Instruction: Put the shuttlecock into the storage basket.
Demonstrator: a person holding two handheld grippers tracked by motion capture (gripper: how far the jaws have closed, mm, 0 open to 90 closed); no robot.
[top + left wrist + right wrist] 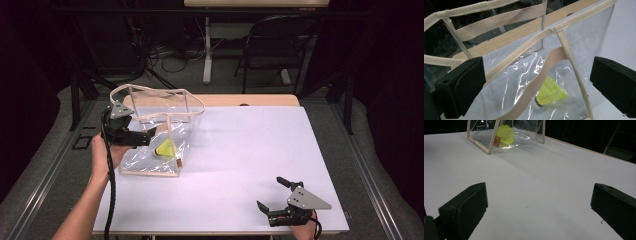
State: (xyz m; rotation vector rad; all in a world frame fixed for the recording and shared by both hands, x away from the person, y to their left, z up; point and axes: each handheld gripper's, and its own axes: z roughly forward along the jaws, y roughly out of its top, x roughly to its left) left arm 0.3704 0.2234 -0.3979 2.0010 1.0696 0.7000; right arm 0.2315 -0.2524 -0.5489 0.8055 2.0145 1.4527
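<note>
A clear plastic bag (pixel 172 117) with beige trim and straps stands at the left of the white table (pixel 240 150). Inside it, on the bottom, lies a yellow shuttlecock (pixel 165 148). My left gripper (pixel 148 136) is at the bag's left side, open. In the left gripper view its jaws stand wide apart around the bag's rim (pixel 529 42) and a hanging strap, with the shuttlecock (pixel 550 93) below; the pads press on nothing. My right gripper (pixel 270 192) rests open near the table's front right corner, nothing between its jaws (pixel 539 197). The right gripper view shows the bag (pixel 489 147) and the shuttlecock (pixel 506 133) far off.
A wooden strip (pixel 250 100) runs along the table's back edge. Behind the table stand a dark chair (pixel 280 45) and a desk leg (pixel 207 50), with cables on the floor. The white surface between the bag and my right gripper is bare.
</note>
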